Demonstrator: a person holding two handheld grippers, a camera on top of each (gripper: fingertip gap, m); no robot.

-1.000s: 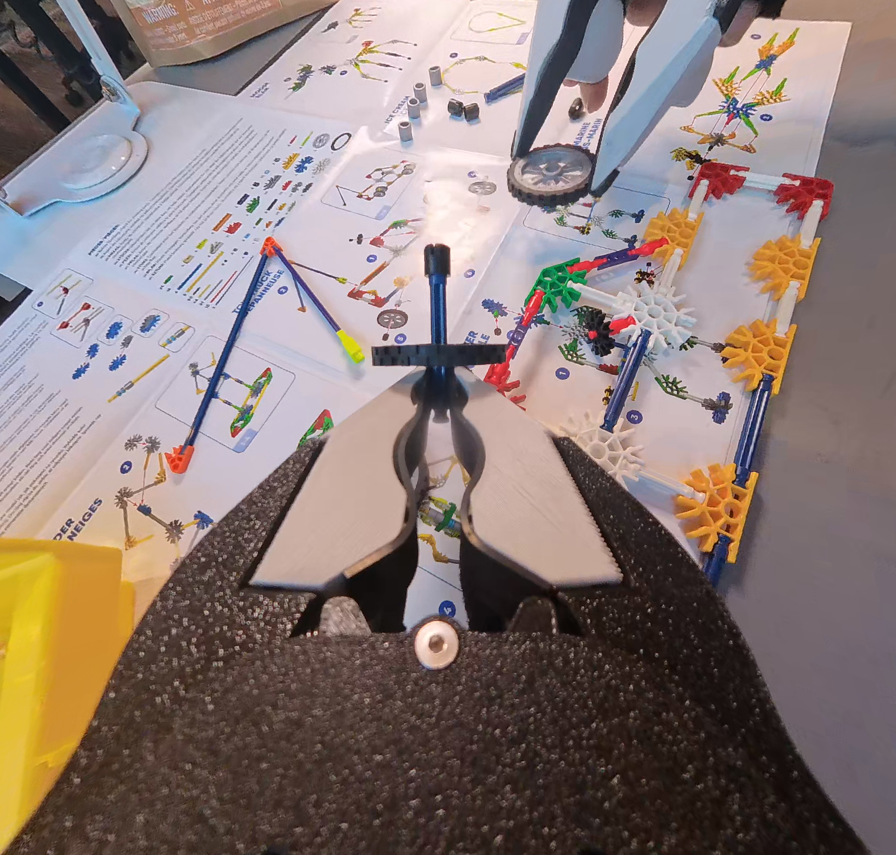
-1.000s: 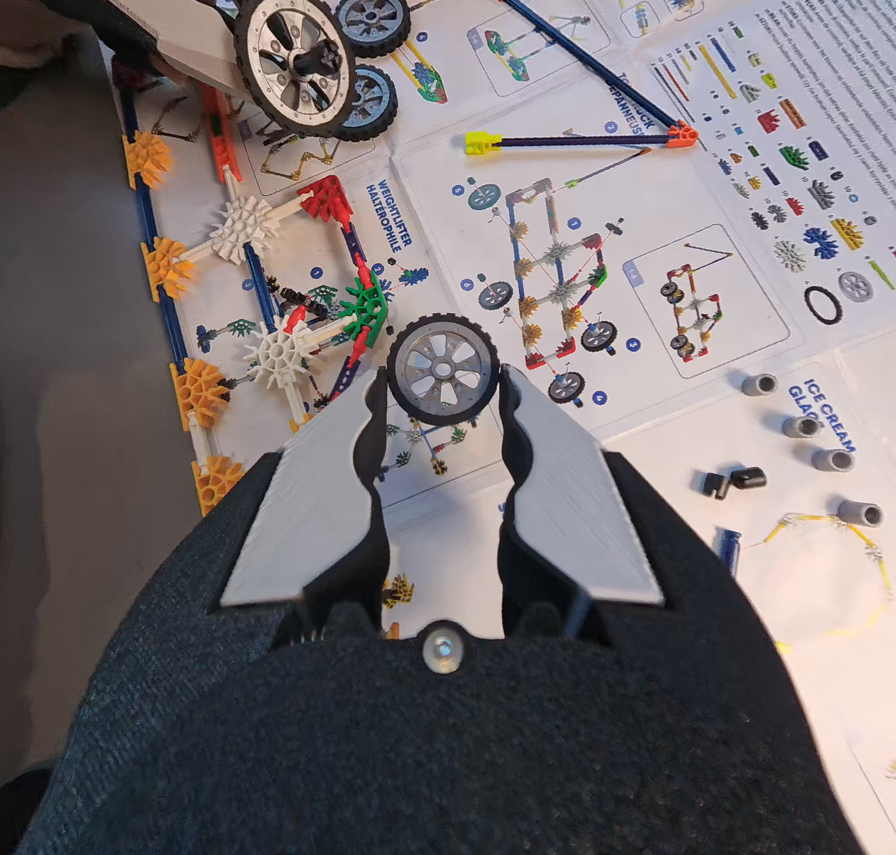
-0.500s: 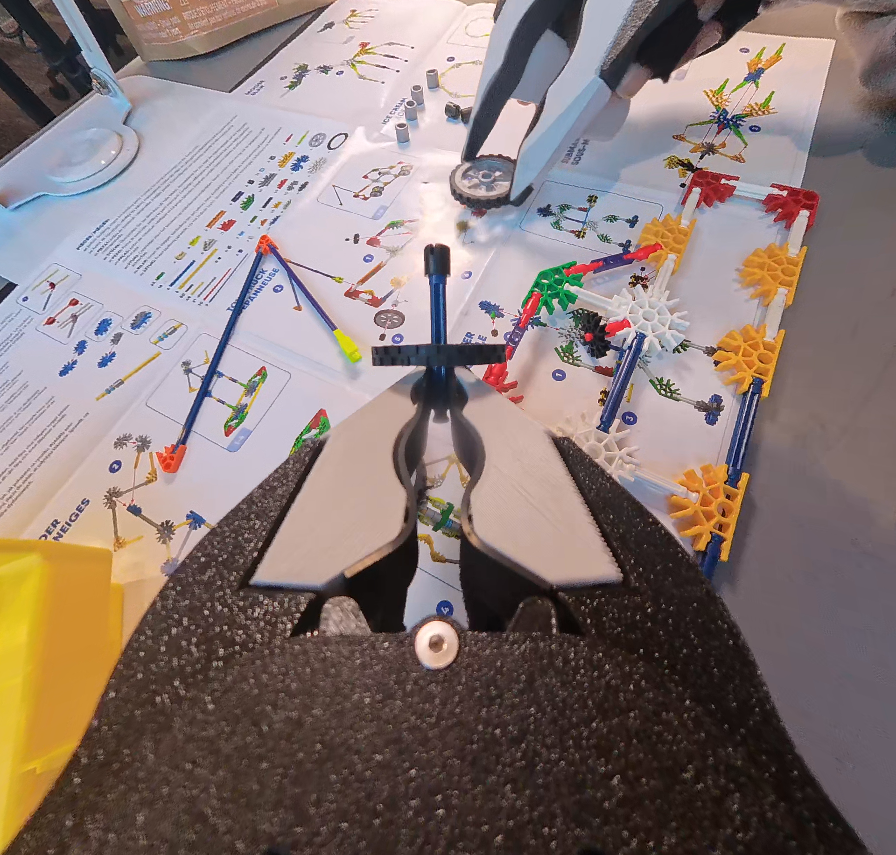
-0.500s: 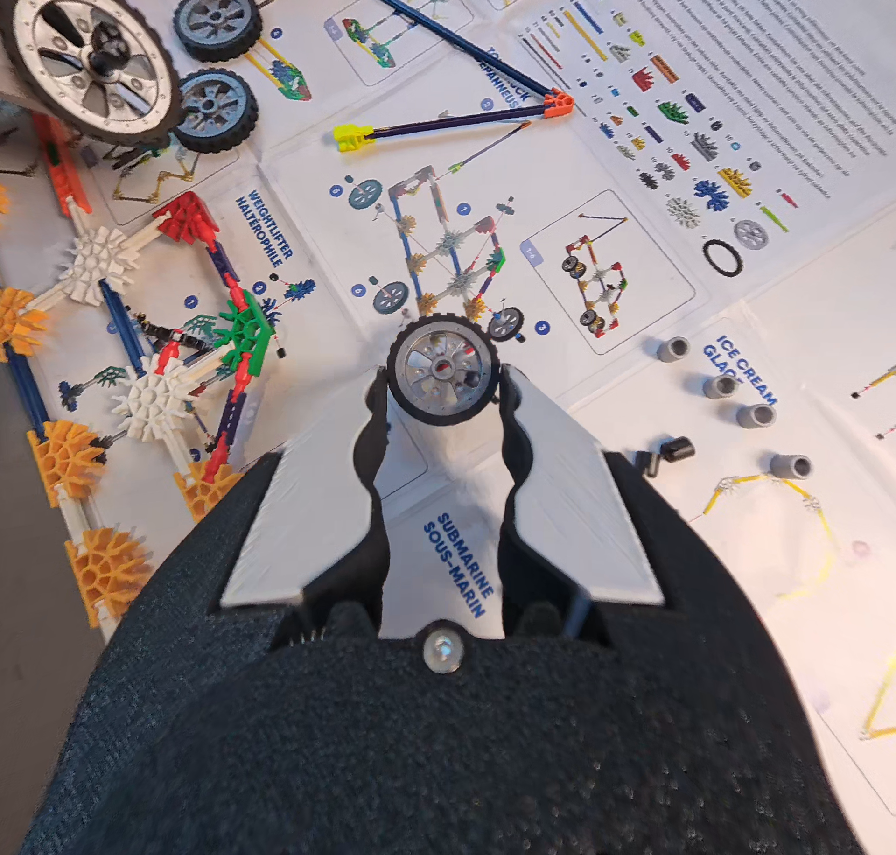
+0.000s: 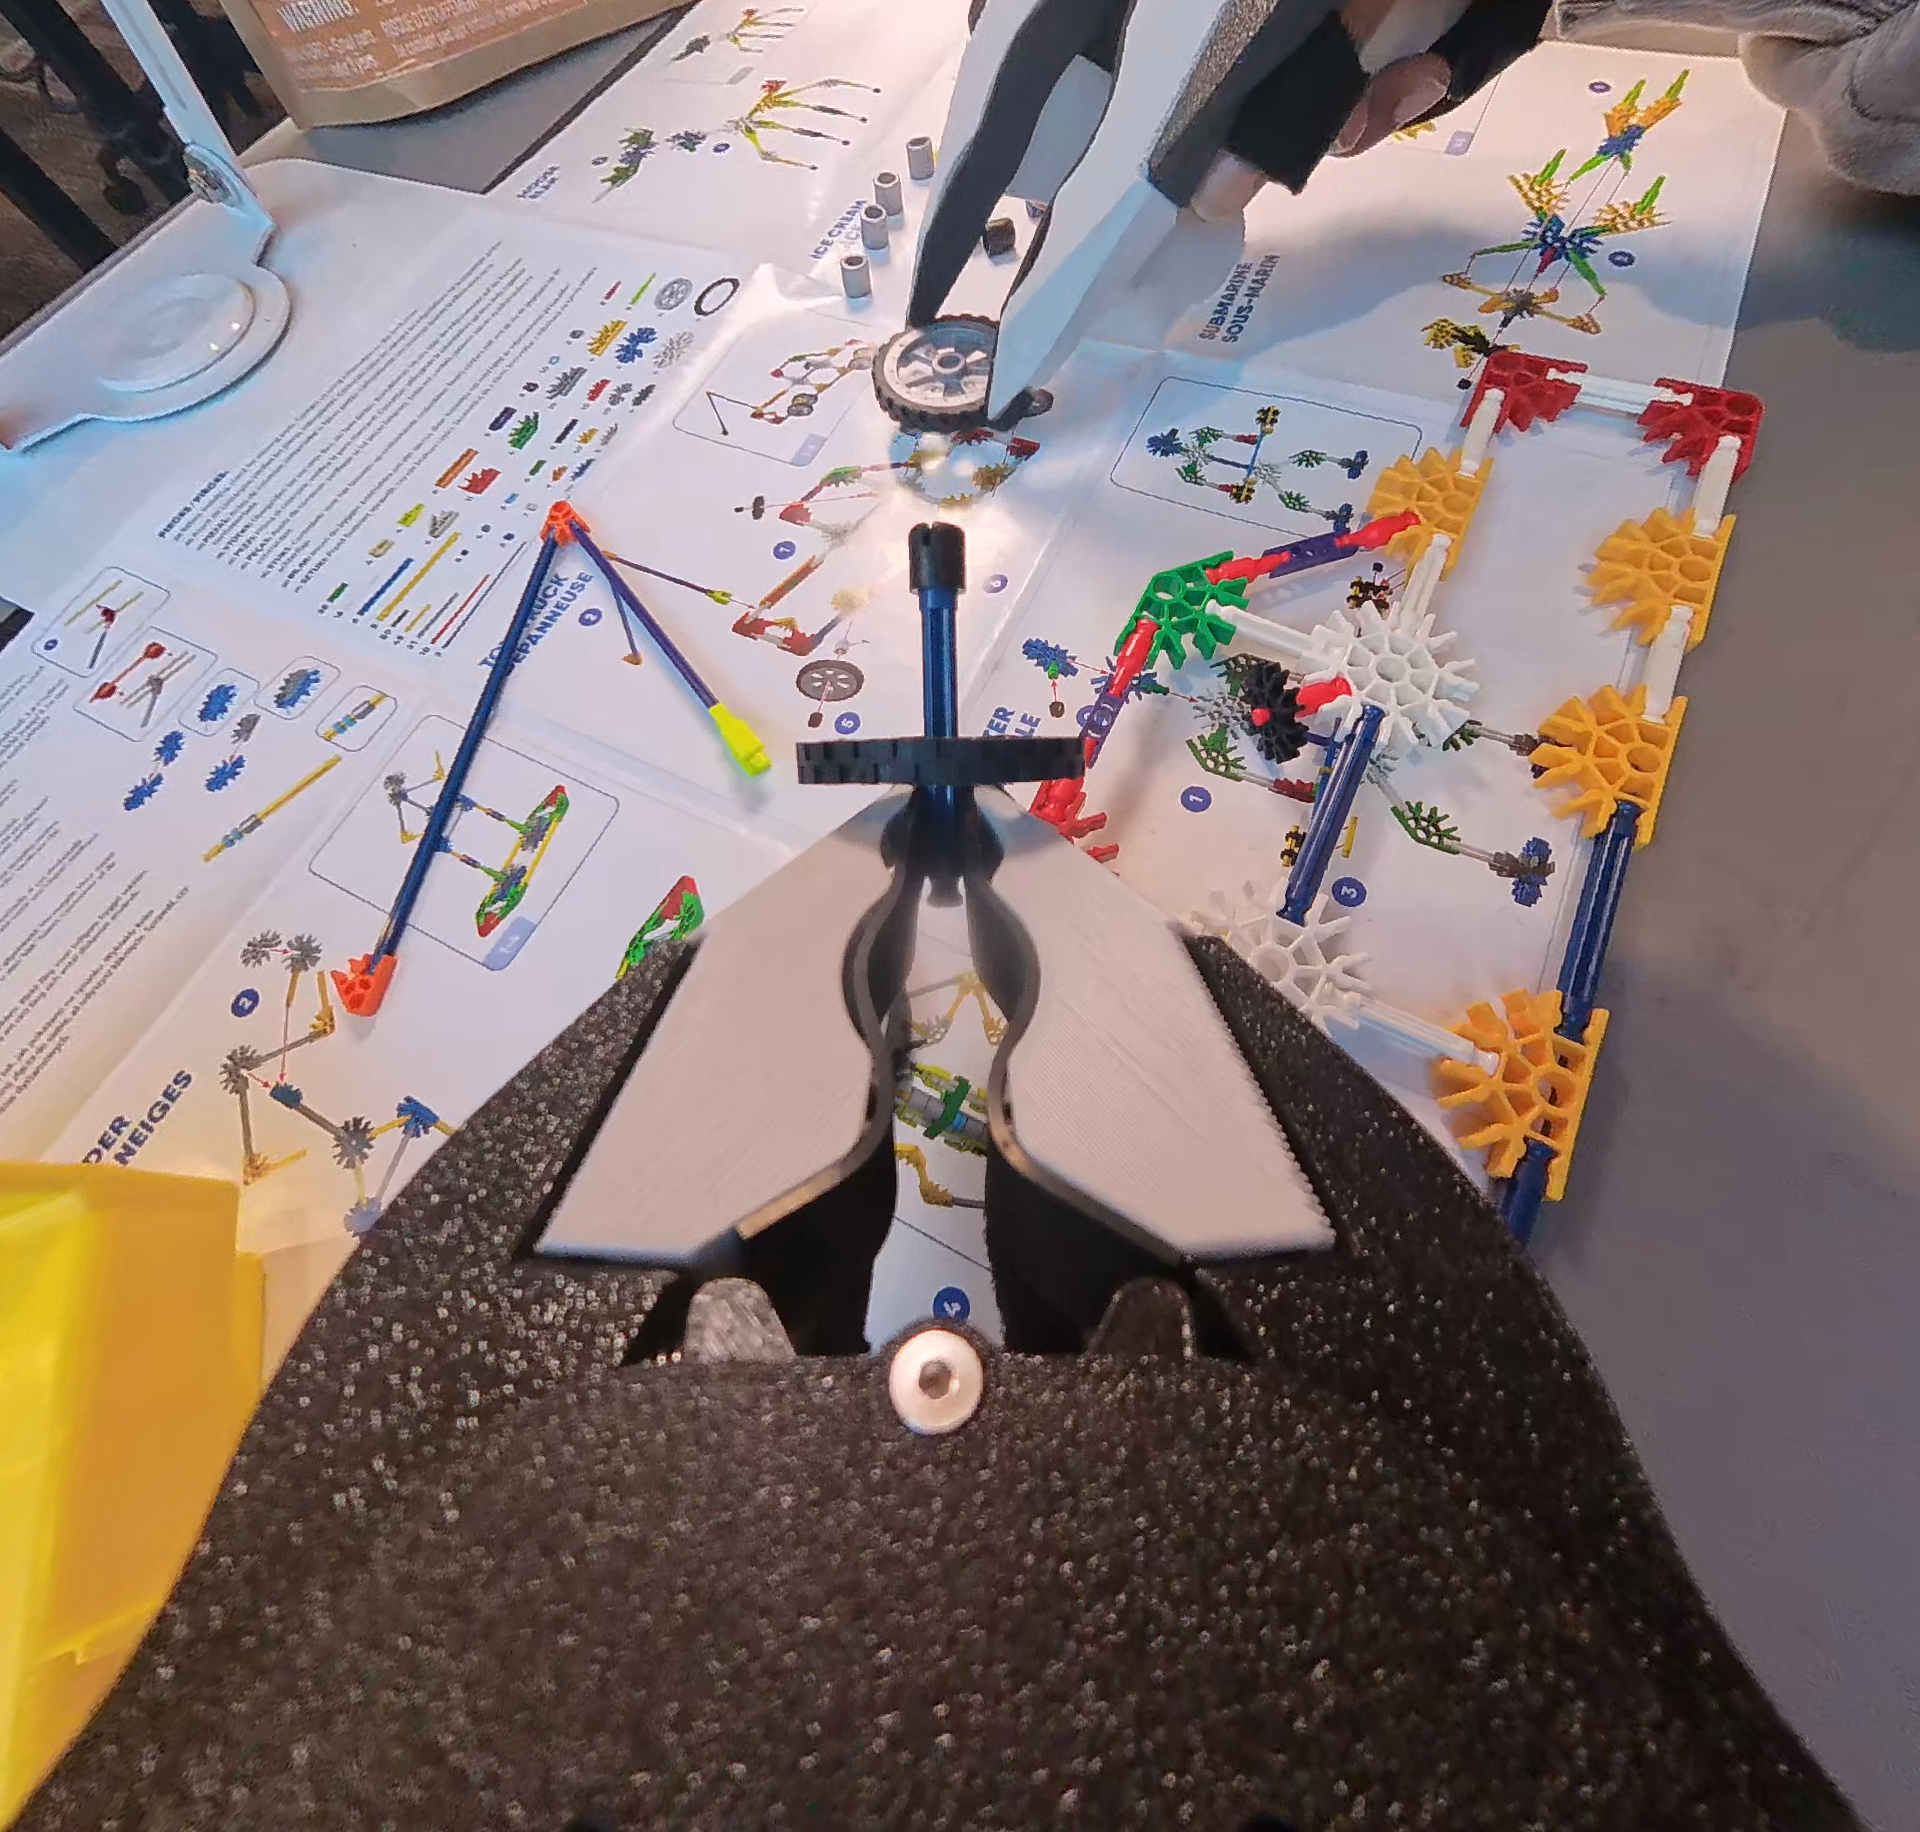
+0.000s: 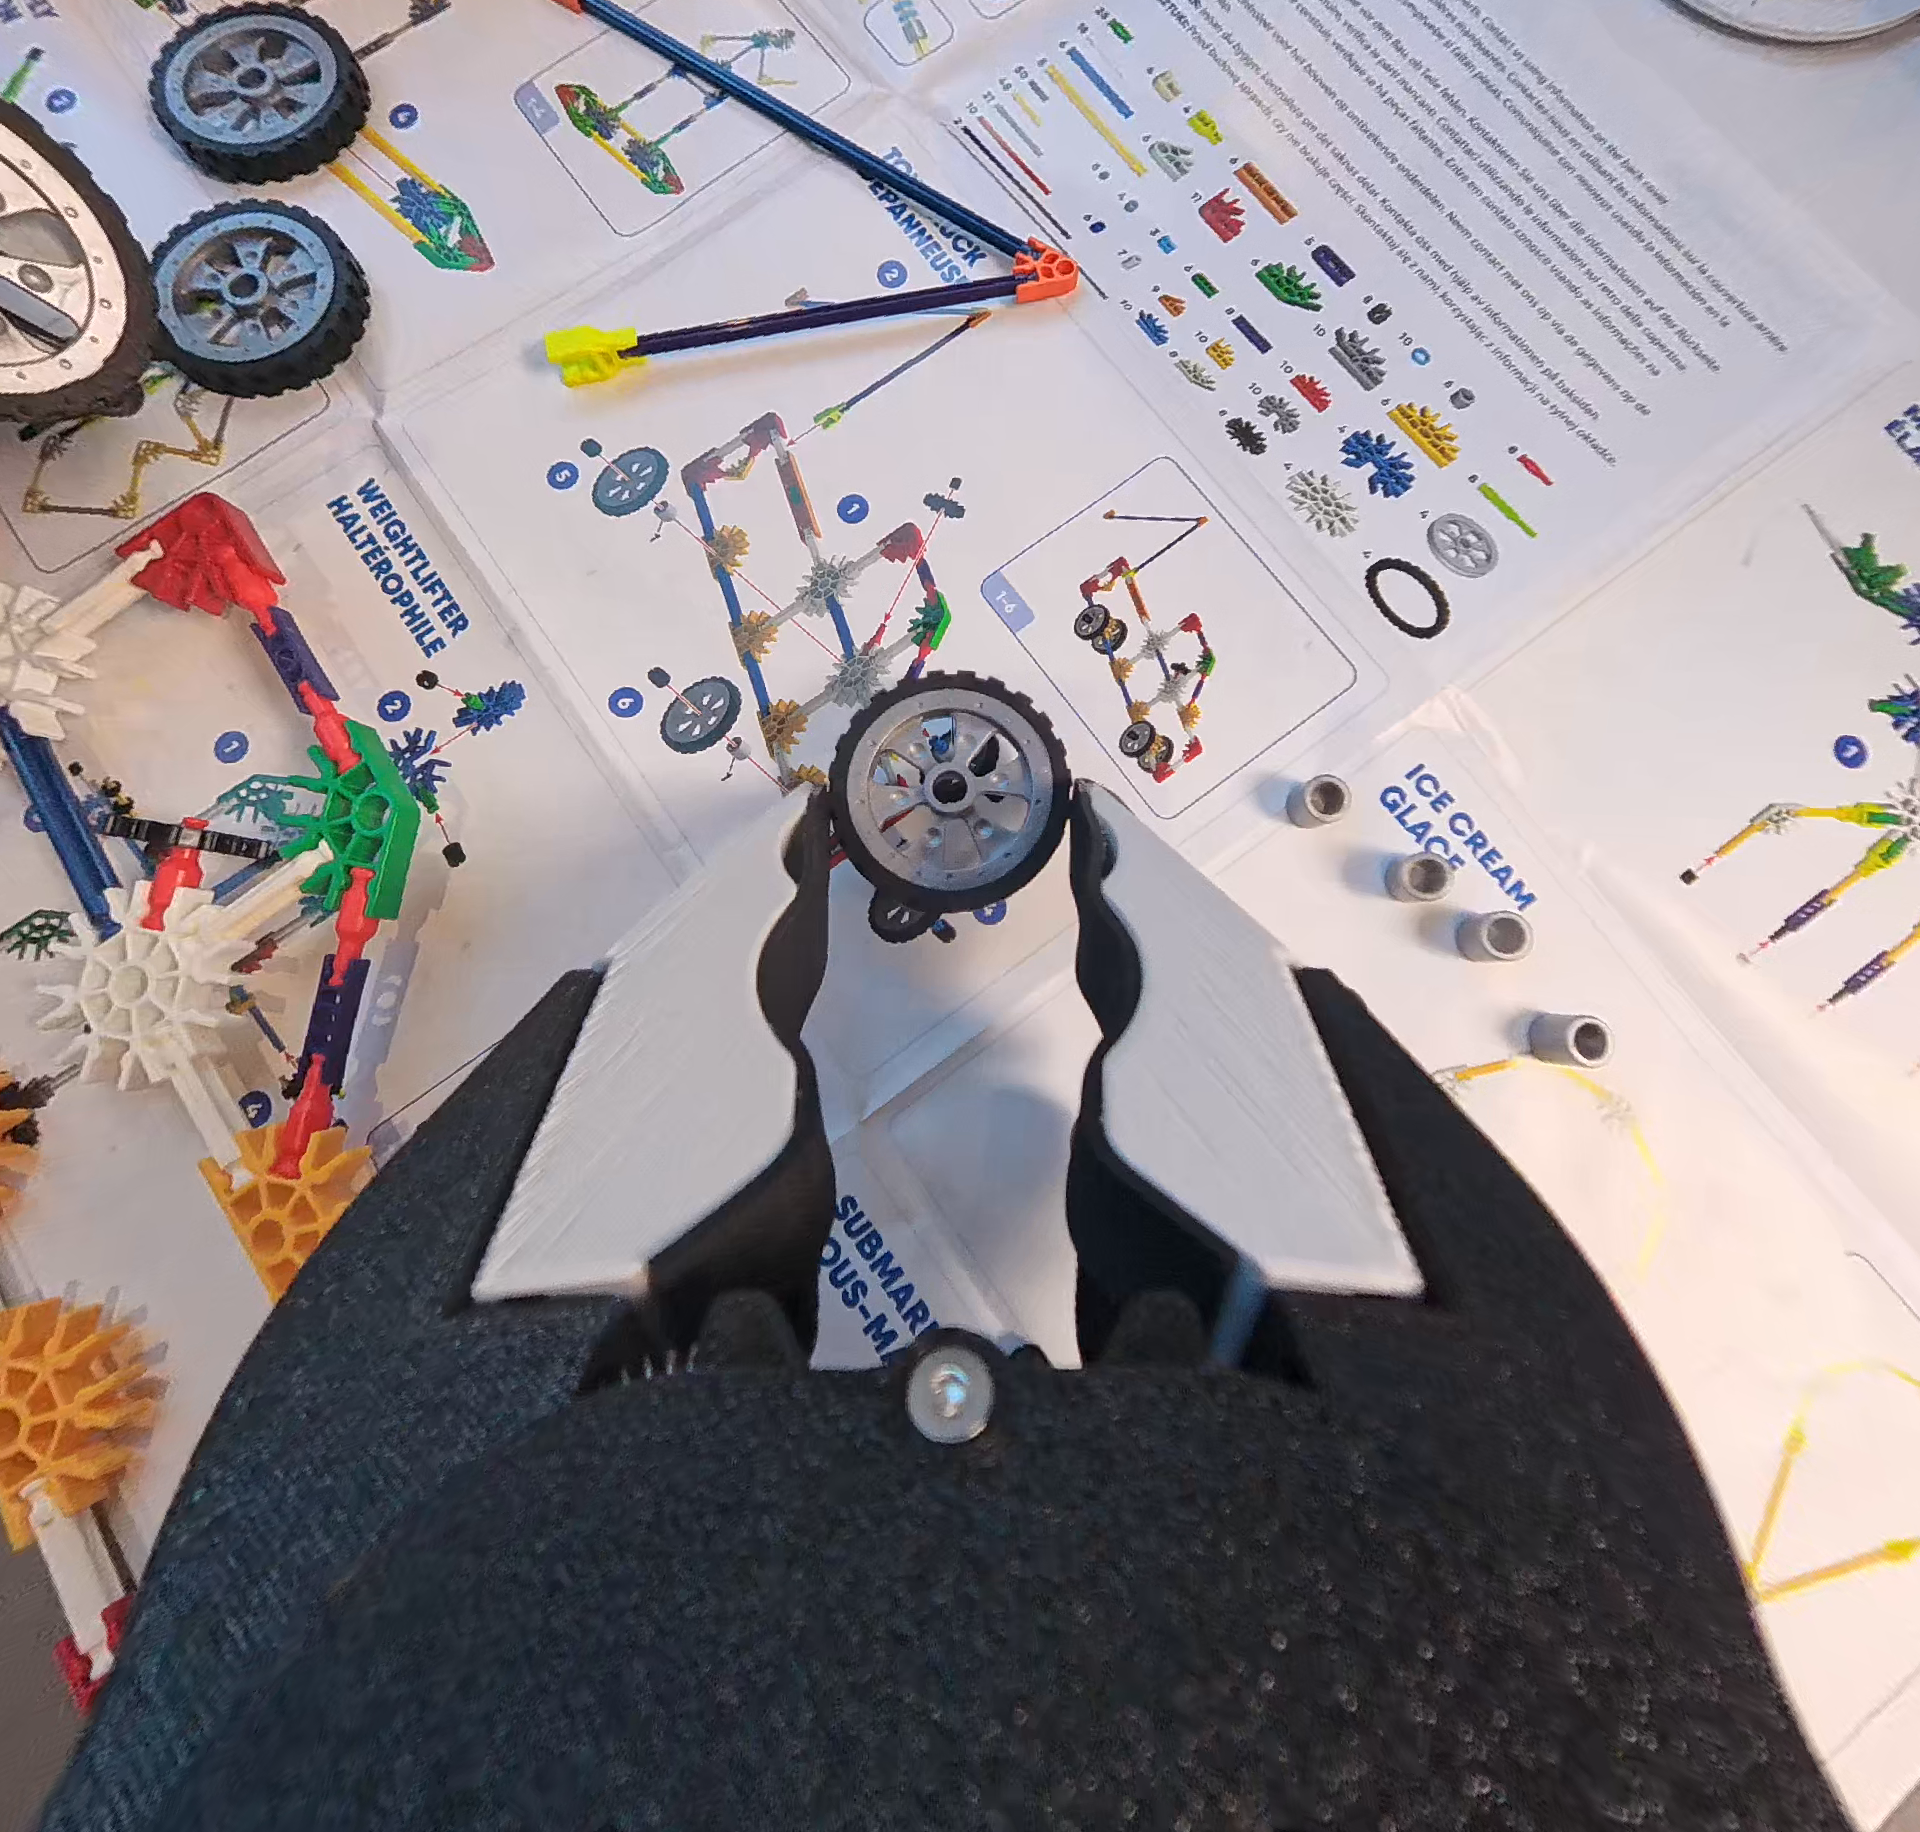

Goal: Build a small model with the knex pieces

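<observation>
Two hand-held grippers are each pinching a small part above an instruction sheet (image 6: 1351,951) spread on the surface, and both grips look easy to lose. The right hand-held gripper (image 6: 951,811) is squeezing a wheel (image 6: 951,795) by its tyre, its fingers spread only as wide as the wheel, which is sitting right at the fingertips (image 6: 1091,826); seen from the left wrist view, the wheel (image 5: 940,374) is hanging low over the sheet, touching it or nearly so. Since only the rounded rubber edge is being gripped, the wheel is likely to roll or pop out if it is pressed against the sheet at an angle. The left hand-held gripper (image 5: 940,837) is nearly pressed together, clamping the near end of a blue rod (image 5: 938,670) that is carrying a black wheel, edge-on (image 5: 940,759), just beyond the tips and a black cap (image 5: 935,556) at its far end. Being held by one thin end, the rod is liable to pivot or slip in the jaws under any sideways push. Left of the wheel, in the right wrist view, a frame (image 6: 208,951) of coloured connectors is lying on the sheet; two more wheels (image 6: 255,203) are lying beyond the frame, and grey spacers (image 6: 1413,878) right of the wheel could be scattered by a careless sweep.
</observation>
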